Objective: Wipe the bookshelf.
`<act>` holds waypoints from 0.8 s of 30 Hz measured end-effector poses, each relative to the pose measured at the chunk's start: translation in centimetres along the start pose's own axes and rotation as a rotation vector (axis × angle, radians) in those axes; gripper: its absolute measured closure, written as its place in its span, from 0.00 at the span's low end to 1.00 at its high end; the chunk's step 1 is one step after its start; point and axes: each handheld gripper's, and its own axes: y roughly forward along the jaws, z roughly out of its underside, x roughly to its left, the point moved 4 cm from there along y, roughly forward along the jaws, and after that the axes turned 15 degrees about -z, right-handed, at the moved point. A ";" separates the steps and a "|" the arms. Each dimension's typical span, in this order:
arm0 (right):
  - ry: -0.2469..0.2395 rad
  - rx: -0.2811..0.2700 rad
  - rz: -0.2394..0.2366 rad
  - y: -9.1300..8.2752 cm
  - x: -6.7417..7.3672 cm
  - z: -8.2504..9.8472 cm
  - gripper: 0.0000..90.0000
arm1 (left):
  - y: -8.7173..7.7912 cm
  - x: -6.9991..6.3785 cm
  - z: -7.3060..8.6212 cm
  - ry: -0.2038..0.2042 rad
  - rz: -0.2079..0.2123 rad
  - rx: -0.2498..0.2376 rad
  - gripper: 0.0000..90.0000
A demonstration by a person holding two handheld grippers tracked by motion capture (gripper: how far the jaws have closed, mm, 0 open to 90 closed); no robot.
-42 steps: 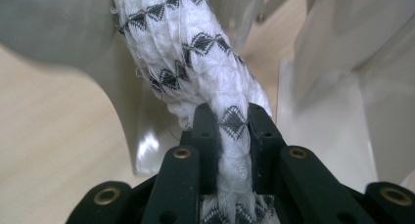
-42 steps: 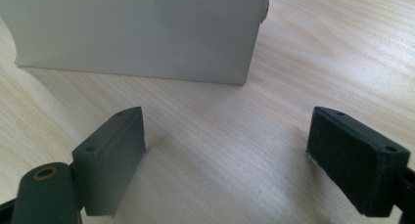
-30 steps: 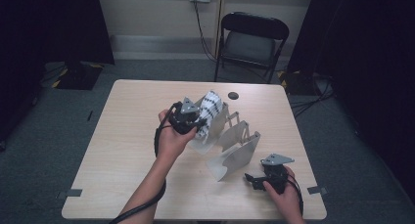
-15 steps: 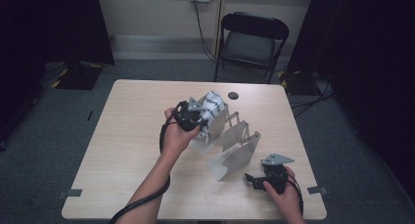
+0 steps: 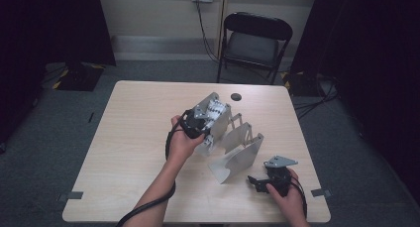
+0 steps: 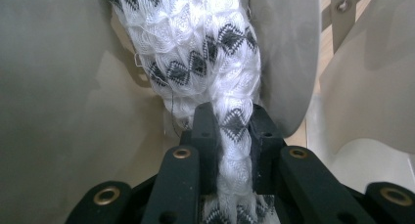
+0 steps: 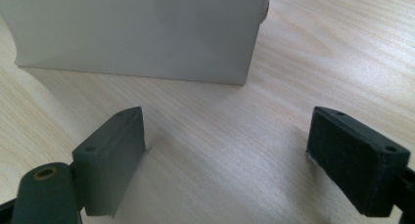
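1. High view: nearest the camera, the right gripper is resting on the table, just in front of the near end of the rack, with a hand gripping it from behind.
2. Right gripper view: its jaws are standing wide apart with nothing between them, only bare wood under them, and the rack's grey end plate is standing just beyond the tips, not touching them.
3. High view: the rack is a row of pale grey curved plates joined by a folding linkage, running from its near end by the right gripper away toward its far end at mid-table.
4. High view: the left gripper is hovering at the rack's far end, on its left side, with the left hand wrapped around it and a cable trailing back along the forearm.
5. Left gripper view: the jaws are clamping a sock, white with black diamond marks, the pads pressing its bunched lower part from both sides.
6. Left gripper view: the sock is reaching up from the jaws and lying between two rack plates, one to its left and one to its right; whether it is touching them I cannot tell.
7. High view: the sock is sitting at the top of the rack's far end.
8. High view: beyond the rack, a small dark disc is lying near the table's far edge.
9. High view: farther still, a black chair is standing behind the table, in line with the rack.
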 end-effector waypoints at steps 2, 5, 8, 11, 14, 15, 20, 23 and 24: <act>0.000 0.000 0.000 0.0 0.0 0.0 0.15 | 0.1 0.0 0.2 0.005 -0.002 0.006 0.86; 0.000 0.000 0.000 0.0 0.0 0.0 0.15 | 0.4 -0.1 0.7 -0.002 0.003 0.012 0.86; 0.000 0.000 0.000 0.0 0.0 0.0 0.15 | 0.7 -0.2 1.3 -0.007 0.010 0.021 0.86; 0.000 0.000 0.000 0.0 0.0 0.0 0.15 | 0.9 -0.3 1.6 -0.012 0.014 0.028 0.86; -0.001 0.000 0.000 0.0 0.0 0.0 0.15 | 1.1 -0.4 2.1 -0.020 0.019 0.034 0.86; -0.001 0.000 0.000 0.0 0.0 0.0 0.15 | 1.3 -0.6 2.5 -0.028 0.023 0.039 0.86; -0.001 0.000 0.000 0.0 0.0 0.0 0.15 | 1.6 -0.8 3.4 -0.033 0.030 0.057 0.86; -0.001 0.001 0.000 0.0 0.0 0.0 0.15 | 1.7 -0.9 3.7 -0.036 0.034 0.066 0.86; -0.001 0.000 0.000 0.0 0.0 0.0 0.15 | 1.7 -0.9 4.1 -0.035 0.038 0.074 0.86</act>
